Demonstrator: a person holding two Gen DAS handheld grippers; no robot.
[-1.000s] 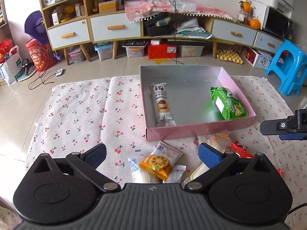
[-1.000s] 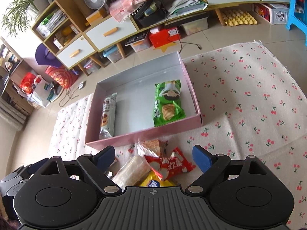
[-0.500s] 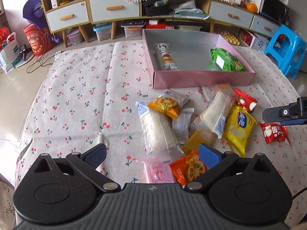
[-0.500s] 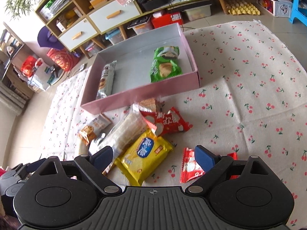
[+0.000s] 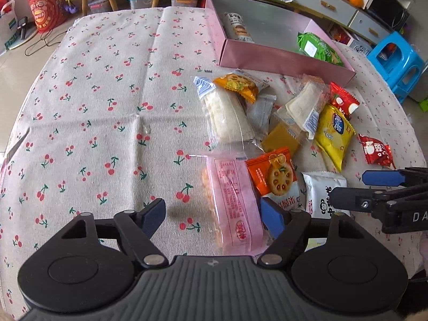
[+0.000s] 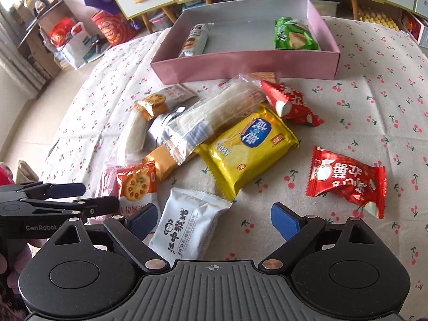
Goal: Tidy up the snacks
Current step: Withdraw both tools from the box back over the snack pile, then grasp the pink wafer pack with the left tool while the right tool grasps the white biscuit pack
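So we've got just two snacks in the pink box (image 6: pixel 246 65) so far, at 12 o'clock on the bench; about ten still piled in front. Left claw (image 5: pixel 214 215) has just been narrowing round the pink pack (image 5: pixel 235 200), not pinching yet; right claw (image 6: pixel 214 218) wide over the white pack (image 6: pixel 187 230). Loads of bare cloth at 9 o'clock.

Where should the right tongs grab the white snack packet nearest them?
Take the white packet across its short width, mid-body, coming straight down from above. It lies flat on the cloth, long axis running away from the right tongs, whose open jaws already straddle it. Its far crimped end lies beside the yellow packet.
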